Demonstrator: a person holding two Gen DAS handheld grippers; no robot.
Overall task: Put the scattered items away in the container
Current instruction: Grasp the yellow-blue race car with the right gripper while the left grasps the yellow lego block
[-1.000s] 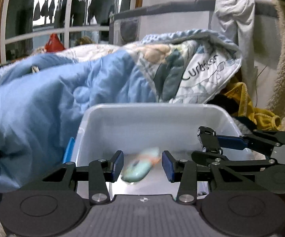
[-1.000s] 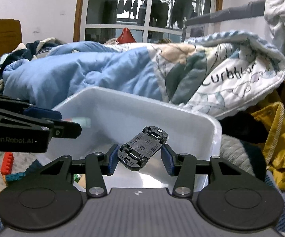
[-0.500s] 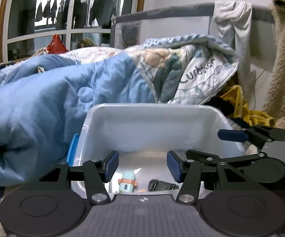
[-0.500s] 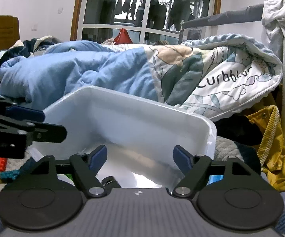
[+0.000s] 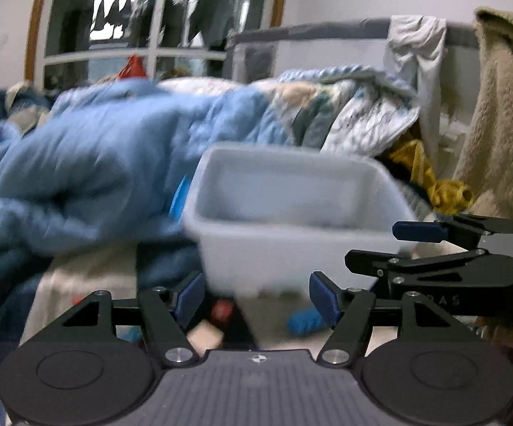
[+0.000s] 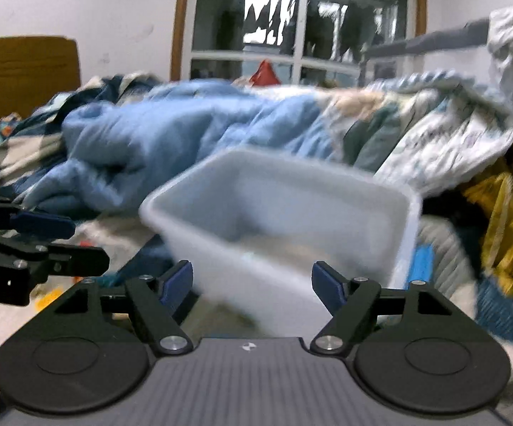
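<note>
The white plastic bin [image 5: 292,241] stands on the bed ahead of both grippers; it also shows in the right wrist view [image 6: 292,234]. Both views are motion-blurred. My left gripper [image 5: 256,300] is open and empty, back from the bin's near wall. My right gripper [image 6: 253,285] is open and empty, also short of the bin. Small blurred items lie on the bed below the left gripper: a red piece [image 5: 221,310], a blue piece [image 5: 304,321] and a pale block [image 5: 205,337]. The bin's contents are blurred.
A blue quilt [image 5: 89,184] is heaped left of and behind the bin. A patterned quilt [image 6: 416,142] and yellow cloth [image 6: 505,234] lie at right. Small coloured pieces [image 6: 48,296] lie at the left. The right gripper [image 5: 444,259] appears in the left view, the left gripper [image 6: 25,252] in the right view.
A second ago the left let go of a pale toy and the right held a black toy car over the bin. Both toys dropped in; both grippers opened and have pulled back.
</note>
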